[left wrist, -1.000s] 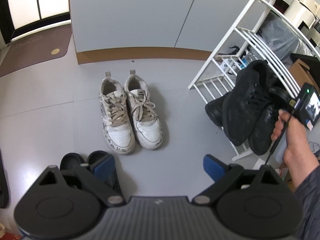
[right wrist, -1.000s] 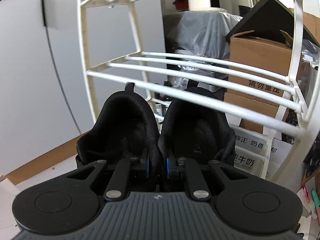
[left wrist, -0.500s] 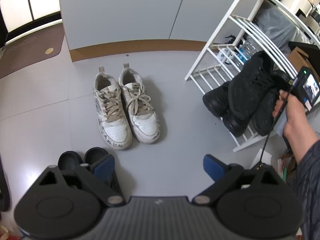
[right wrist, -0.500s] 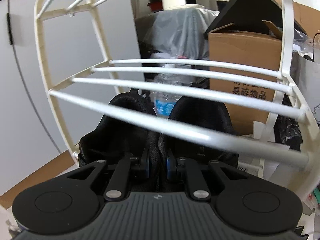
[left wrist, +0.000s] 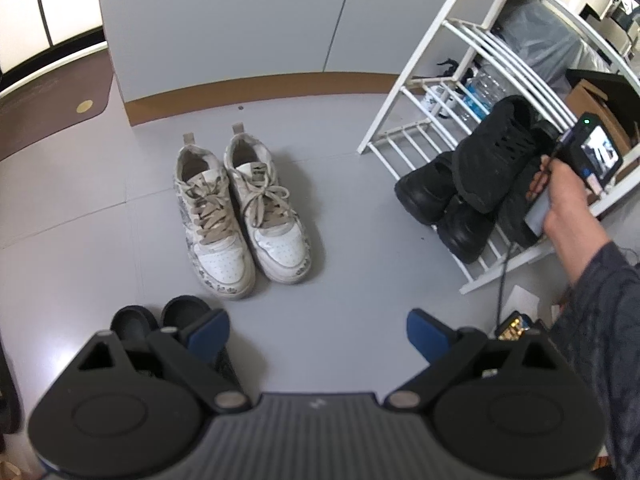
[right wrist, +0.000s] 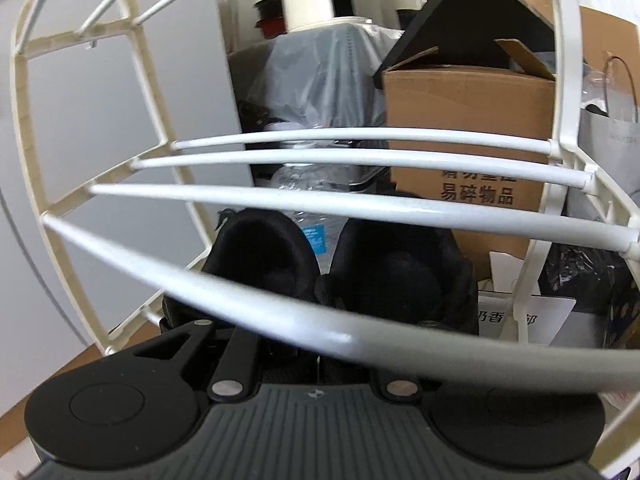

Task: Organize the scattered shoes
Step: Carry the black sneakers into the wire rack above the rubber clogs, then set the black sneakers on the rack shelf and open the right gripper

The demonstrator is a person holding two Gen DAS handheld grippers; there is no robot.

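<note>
Shoes are what matters: two black suede lace-up sneakers (right wrist: 340, 272) hang side by side from the right gripper (right wrist: 316, 344), its fingers pinching their inner collars together, so both travel as a pair. They sit under the white wire shoe rack's (right wrist: 320, 196) middle bars, over its lowest shelf, seemingly for setting down. Chunky black boots (left wrist: 444, 204) already occupy that shelf's front, crowding the landing spot, and the nearest rack bar crosses close above the gripper. Left of the rack, worn white lace-up sneakers (left wrist: 240, 212) stand paired on the grey floor. The left gripper (left wrist: 318, 330) hovers nearer than those, fingers spread and empty, beside dark slippers (left wrist: 160, 318).
</note>
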